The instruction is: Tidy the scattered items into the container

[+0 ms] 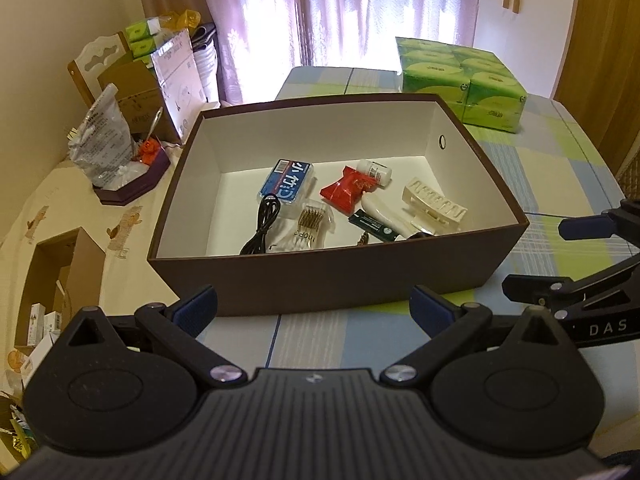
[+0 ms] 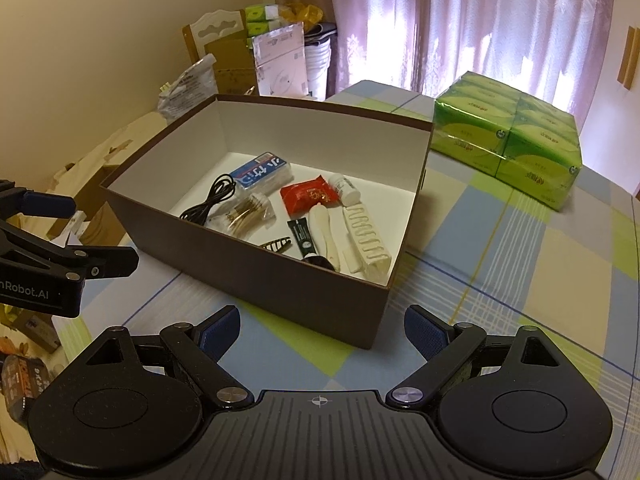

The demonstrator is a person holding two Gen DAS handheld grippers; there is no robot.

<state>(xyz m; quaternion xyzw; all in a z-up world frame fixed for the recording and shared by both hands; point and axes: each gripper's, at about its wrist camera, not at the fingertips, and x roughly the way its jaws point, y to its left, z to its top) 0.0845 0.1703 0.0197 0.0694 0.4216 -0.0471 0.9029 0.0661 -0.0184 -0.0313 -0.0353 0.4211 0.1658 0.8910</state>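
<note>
Fingers of both the left gripper (image 1: 314,308) and right gripper (image 2: 322,330) were spread wide and empty, held level just before the brown box (image 1: 332,280) on the checked tablecloth (image 2: 520,280). Inside lay a red packet (image 1: 346,194), hair claw (image 1: 434,206) and black cable (image 1: 262,224).

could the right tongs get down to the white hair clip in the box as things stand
Probably yes. The right tongs are open and empty, the box has no lid, and the hair clip lies uncovered in its near right corner. The near wall means coming in from above.
</note>
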